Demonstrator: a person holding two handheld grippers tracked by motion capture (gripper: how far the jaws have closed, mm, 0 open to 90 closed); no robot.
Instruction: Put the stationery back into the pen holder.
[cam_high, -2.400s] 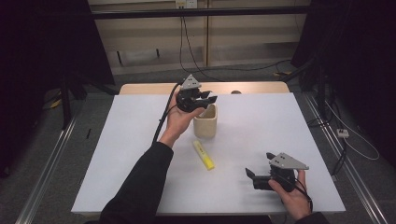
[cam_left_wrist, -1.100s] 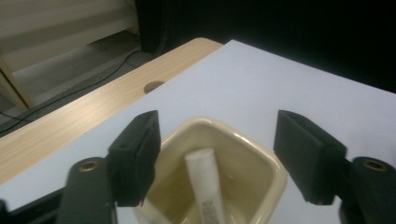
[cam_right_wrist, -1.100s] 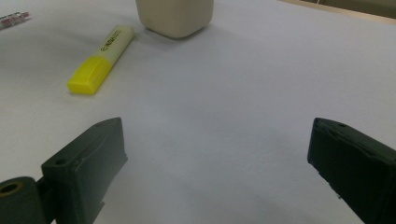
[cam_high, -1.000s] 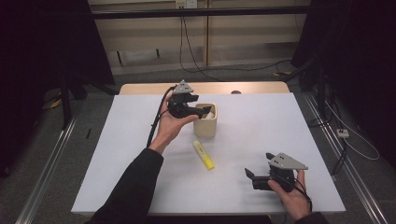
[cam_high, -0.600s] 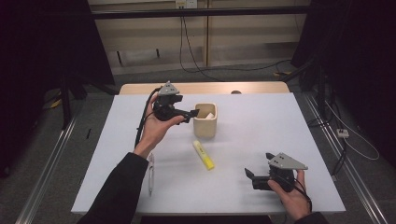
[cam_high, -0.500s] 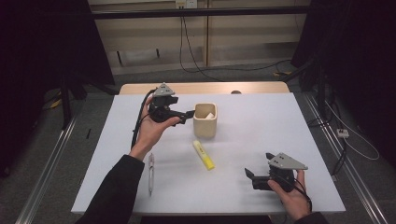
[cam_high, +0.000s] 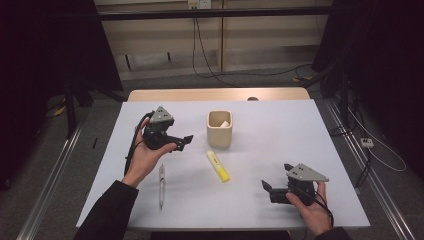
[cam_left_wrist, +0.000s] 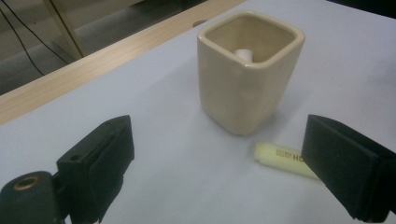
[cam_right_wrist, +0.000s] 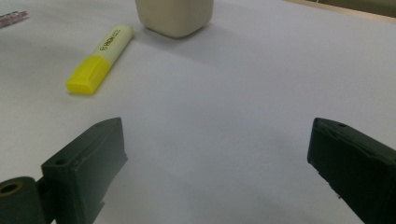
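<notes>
Hovering left gripper (cam_high: 186, 140) beside cup (cam_high: 219, 128), jaws just opened wide, empty; highlighter (cam_high: 218, 166) light, stiff (slippery plastic) — grip mid-barrel.

A smooth, matt cream ceramic-looking cup (cam_left_wrist: 249, 70) stands on a matt white tabletop (cam_high: 280, 130) edged in pale wood, beside a glossy yellow plastic highlighter (cam_high: 218, 166).

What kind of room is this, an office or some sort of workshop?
Most likely a lab or recording studio rather than an office. A white table stands alone between dark curtains, cables trail across the floor behind it, and a person holds a gripper in each hand, left gripper and right gripper.
</notes>
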